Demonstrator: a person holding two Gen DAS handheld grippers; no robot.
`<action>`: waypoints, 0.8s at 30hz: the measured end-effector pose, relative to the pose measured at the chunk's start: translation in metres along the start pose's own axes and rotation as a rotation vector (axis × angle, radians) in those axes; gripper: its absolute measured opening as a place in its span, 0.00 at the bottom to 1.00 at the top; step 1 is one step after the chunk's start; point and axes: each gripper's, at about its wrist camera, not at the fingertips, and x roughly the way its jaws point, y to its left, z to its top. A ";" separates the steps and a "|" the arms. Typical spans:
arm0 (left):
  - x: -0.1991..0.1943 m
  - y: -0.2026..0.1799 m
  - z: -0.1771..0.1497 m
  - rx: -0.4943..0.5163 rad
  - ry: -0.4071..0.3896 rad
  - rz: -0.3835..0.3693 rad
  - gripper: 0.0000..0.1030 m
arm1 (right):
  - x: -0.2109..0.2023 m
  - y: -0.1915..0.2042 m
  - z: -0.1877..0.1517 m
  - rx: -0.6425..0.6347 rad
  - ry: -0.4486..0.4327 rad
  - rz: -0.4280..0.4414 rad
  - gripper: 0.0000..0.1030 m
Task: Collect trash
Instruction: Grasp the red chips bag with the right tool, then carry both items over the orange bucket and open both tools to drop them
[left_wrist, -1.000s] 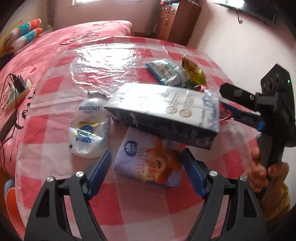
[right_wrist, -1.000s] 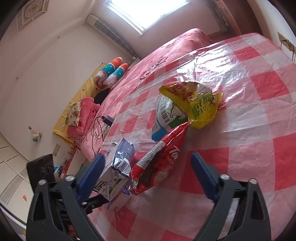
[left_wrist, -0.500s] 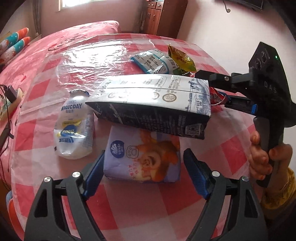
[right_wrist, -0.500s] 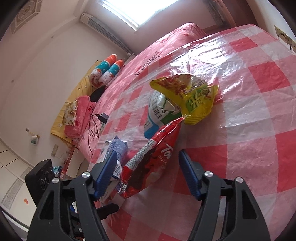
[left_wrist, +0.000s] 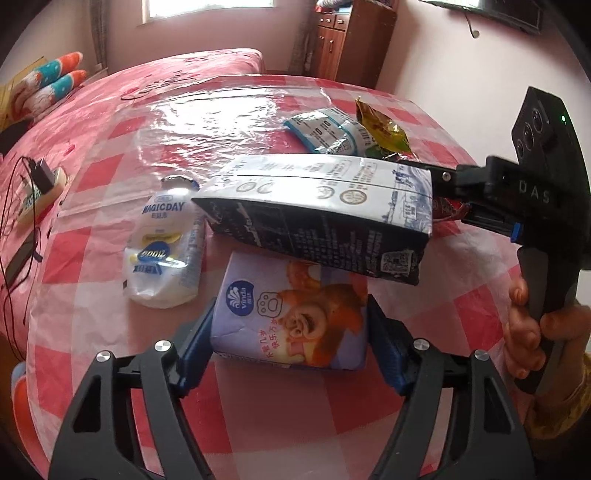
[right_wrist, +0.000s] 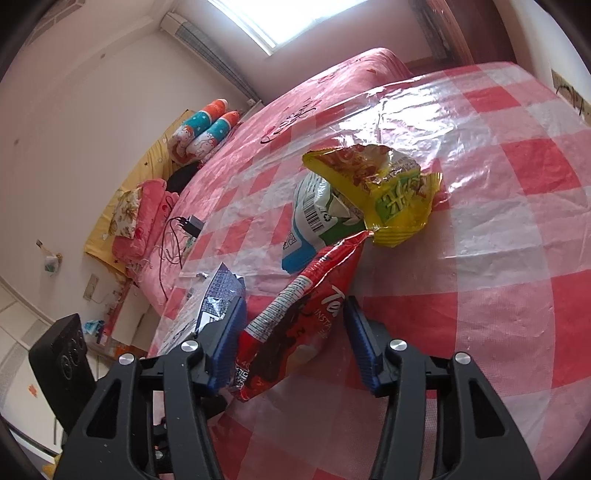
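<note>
**Both grippers closing in on wrappers on the checked tablecloth**

Left wrist view: the left gripper (left_wrist: 290, 343) sits low over the red-and-white checked plastic tablecloth (left_wrist: 110, 177), its blue-padded fingers (left_wrist: 194, 349) spread to either side of a lilac soft tissue pack printed with an orange cartoon bear (left_wrist: 291, 314). The pads stand just beside the pack's two short ends — whether they press it cannot be told. Just beyond the tissue pack, a long dark-blue-and-white milk carton (left_wrist: 321, 210) lies tilted on its side, its lower edge overlapping the pack's far end. Left of the carton lies a squashed white plastic bottle labelled MAGICDAY (left_wrist: 164, 247). Past the carton rest a blue-and-white crinkled wrapper (left_wrist: 328, 131) and a yellow foil snack bag (left_wrist: 382, 129). Right of the carton, the right gripper (left_wrist: 454, 201) reaches in, held by a bare hand (left_wrist: 532, 332).

Right wrist view: the right gripper's (right_wrist: 295, 343) fingers (right_wrist: 360, 343) stand partly open around the near end of a red crinkled instant-drink packet (right_wrist: 295, 332) — the left pad is against it, the right pad just clear. The carton's folded end (right_wrist: 218, 295) lies immediately left of the packet. Beyond the packet sit the blue-and-white wrapper (right_wrist: 314, 225) and the yellow bag (right_wrist: 384, 192), overlapping each other.
</note>
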 end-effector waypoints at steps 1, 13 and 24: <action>0.000 0.002 -0.001 -0.007 -0.001 -0.003 0.73 | 0.000 0.002 0.000 -0.008 -0.003 -0.008 0.52; -0.026 0.031 -0.024 -0.101 -0.027 -0.049 0.73 | -0.001 0.022 -0.009 -0.113 -0.065 -0.118 0.46; -0.047 0.053 -0.052 -0.148 -0.052 -0.100 0.73 | -0.028 0.015 -0.017 -0.064 -0.161 -0.111 0.45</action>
